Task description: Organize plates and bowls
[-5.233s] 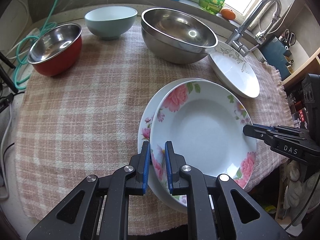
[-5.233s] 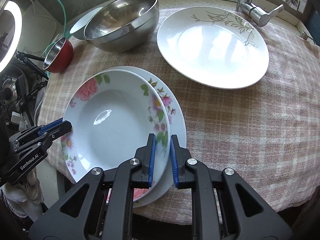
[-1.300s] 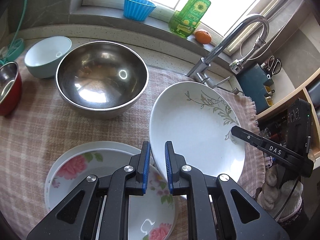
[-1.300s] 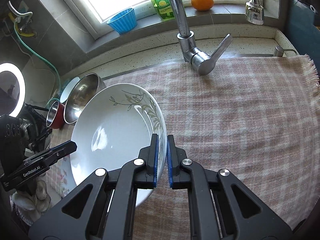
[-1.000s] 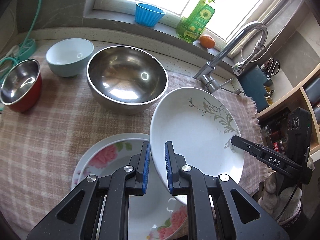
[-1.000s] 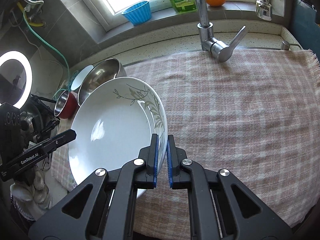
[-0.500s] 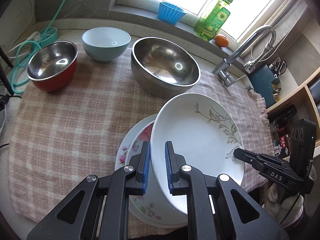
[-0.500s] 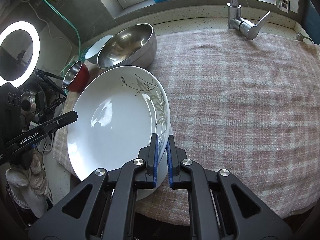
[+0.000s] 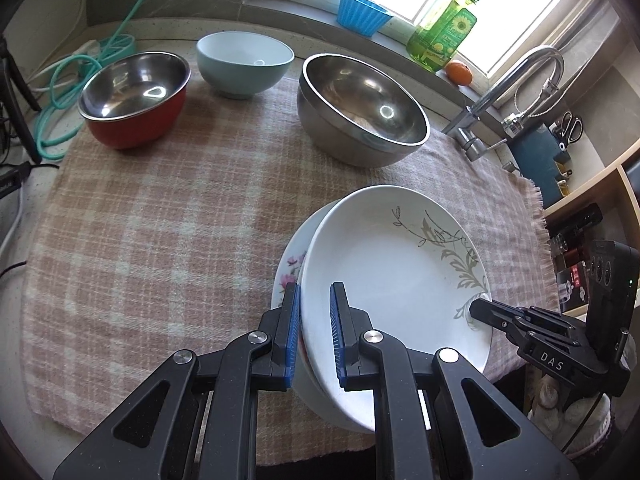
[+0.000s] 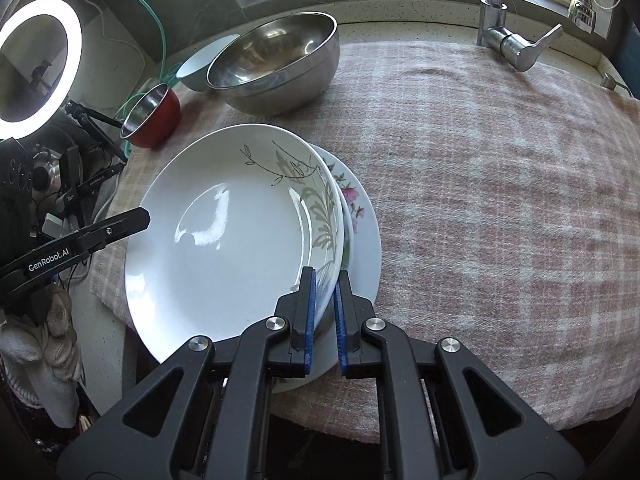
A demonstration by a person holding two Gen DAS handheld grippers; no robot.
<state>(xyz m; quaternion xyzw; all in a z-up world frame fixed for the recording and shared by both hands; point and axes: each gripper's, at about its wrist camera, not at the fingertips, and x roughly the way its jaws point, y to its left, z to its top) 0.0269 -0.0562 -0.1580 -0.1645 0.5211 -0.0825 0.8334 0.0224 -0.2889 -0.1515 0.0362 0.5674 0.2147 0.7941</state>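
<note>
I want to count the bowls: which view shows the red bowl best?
The left wrist view: the red bowl sits close, whole and unobstructed, steel inside showing. The right wrist view shows it small near the cloth's edge.

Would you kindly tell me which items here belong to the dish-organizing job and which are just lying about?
Job: leaf plate, floral plates, steel bowl, red bowl, blue bowl.

Lying about: blue cup, soap bottle, orange, scissors.

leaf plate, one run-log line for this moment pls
leaf plate over floral plates | left gripper shut on rim | right gripper shut on rim | not released
</note>
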